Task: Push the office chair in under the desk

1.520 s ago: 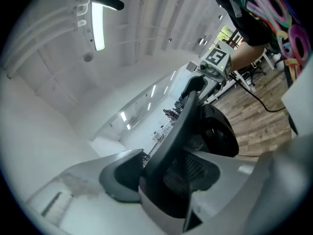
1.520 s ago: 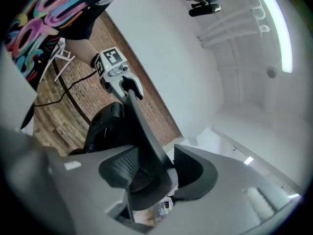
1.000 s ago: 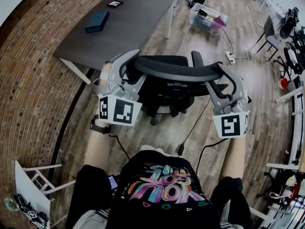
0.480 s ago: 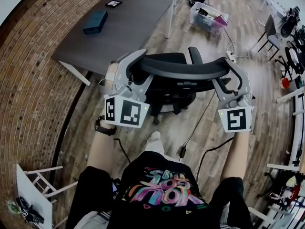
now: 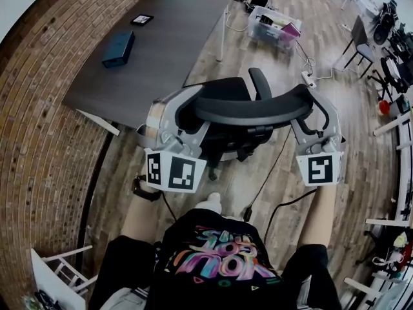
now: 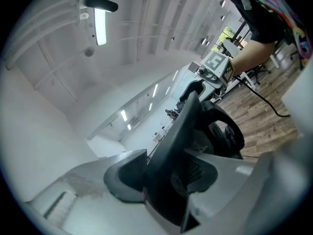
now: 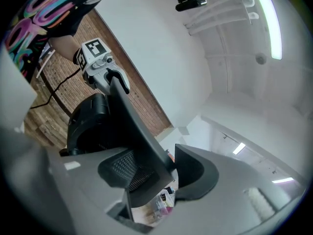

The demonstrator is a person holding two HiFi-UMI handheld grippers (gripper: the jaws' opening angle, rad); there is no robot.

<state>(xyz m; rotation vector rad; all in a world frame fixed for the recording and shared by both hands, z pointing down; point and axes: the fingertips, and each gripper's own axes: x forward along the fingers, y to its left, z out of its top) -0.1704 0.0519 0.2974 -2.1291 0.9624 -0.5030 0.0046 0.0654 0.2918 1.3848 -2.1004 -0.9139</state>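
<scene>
The black office chair's curved backrest top [image 5: 251, 112] spans between my two grippers in the head view, its seat [image 5: 216, 89] partly under the edge of the dark grey desk [image 5: 161, 37]. My left gripper [image 5: 197, 102] clamps the backrest's left end, its jaws closing on the rim. My right gripper [image 5: 314, 105] clamps the right end. The left gripper view shows the black rim [image 6: 188, 126] running between the left gripper [image 6: 164, 173]. In the right gripper view the rim [image 7: 127, 116] sits the same way in the right gripper [image 7: 156, 173].
A blue case [image 5: 118, 48] and a small tablet [image 5: 141, 19] lie on the desk. A brick wall [image 5: 39, 121] runs along the left. A clear storage bin [image 5: 274, 26], a power strip [image 5: 308, 79] and a black cable [image 5: 271, 166] are on the wood floor.
The chair and both grippers have moved forward toward the desk, and the seat now reaches further under its edge. The person has stepped forward behind it.
</scene>
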